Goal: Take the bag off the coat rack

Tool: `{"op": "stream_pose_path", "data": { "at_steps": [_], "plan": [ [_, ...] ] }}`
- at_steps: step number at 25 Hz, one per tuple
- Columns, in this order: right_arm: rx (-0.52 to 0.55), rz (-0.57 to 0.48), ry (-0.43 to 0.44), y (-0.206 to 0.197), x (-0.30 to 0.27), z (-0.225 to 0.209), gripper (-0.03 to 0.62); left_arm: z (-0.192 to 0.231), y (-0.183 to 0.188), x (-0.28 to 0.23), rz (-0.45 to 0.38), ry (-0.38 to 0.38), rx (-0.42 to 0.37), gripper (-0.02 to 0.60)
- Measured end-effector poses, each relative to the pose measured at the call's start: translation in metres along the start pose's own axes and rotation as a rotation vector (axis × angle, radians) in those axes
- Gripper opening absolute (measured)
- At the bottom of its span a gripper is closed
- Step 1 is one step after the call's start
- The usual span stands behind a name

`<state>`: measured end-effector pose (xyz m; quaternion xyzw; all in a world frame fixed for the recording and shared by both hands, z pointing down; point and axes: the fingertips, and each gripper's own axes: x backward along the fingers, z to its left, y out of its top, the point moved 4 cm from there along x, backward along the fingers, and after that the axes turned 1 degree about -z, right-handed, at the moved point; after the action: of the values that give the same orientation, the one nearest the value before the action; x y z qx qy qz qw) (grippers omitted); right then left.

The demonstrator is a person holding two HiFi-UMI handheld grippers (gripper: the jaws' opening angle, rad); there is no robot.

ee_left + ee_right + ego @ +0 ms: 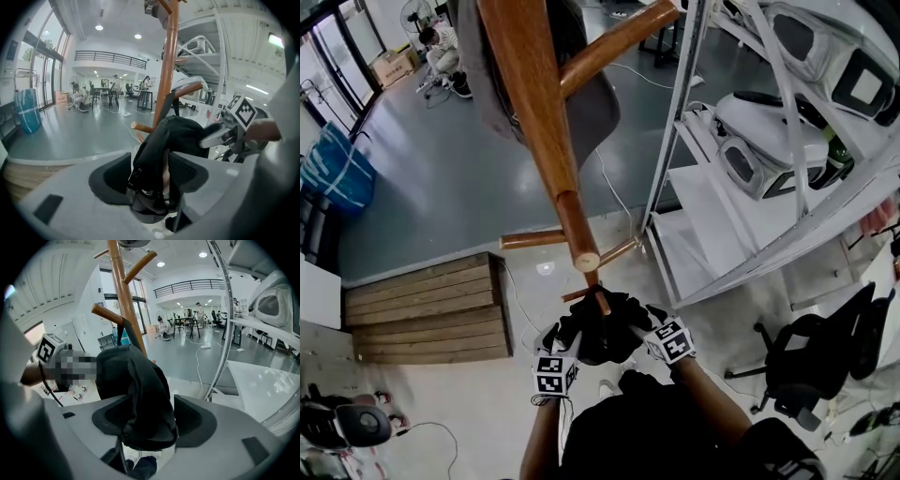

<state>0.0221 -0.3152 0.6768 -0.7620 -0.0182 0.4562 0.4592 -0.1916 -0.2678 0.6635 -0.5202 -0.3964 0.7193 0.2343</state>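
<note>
Head view shows the bag (598,339) hanging from a low peg (105,314) of the coat rack (534,103), not yet off. My left gripper (150,171) and right gripper (152,418) straddle it, jaws open; gripping and lifting remain.

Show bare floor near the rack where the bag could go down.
Free: grey floor between coat rack and blue sack; pale floor this side of the wooden platform. Crowded: right side, white shelving and office chair; rack's feet just ahead of the bag.
</note>
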Motion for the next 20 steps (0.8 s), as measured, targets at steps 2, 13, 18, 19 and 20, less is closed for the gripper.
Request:
{"op": "stream_pose_path", "data": {
  "at_steps": [2,13,18,19,20],
  "plan": [
    [0.001,0.01,0.006,-0.002,-0.003,0.0,0.247,0.002,-0.003,-0.004,0.011,0.003,-0.006,0.253],
    [-0.036,0.021,0.017,-0.006,-0.019,-0.006,0.245,0.008,-0.016,-0.024,0.087,0.056,-0.026,0.212],
    [-0.047,0.009,0.018,-0.006,-0.019,-0.007,0.245,0.011,-0.016,-0.027,0.07,0.056,-0.012,0.196],
    [-0.046,0.009,0.017,-0.006,-0.019,-0.007,0.245,0.011,-0.015,-0.027,0.065,0.054,-0.011,0.194],
    [-0.046,0.009,0.015,-0.006,-0.019,-0.008,0.245,0.011,-0.015,-0.027,0.059,0.052,-0.01,0.192]
  ]
}}
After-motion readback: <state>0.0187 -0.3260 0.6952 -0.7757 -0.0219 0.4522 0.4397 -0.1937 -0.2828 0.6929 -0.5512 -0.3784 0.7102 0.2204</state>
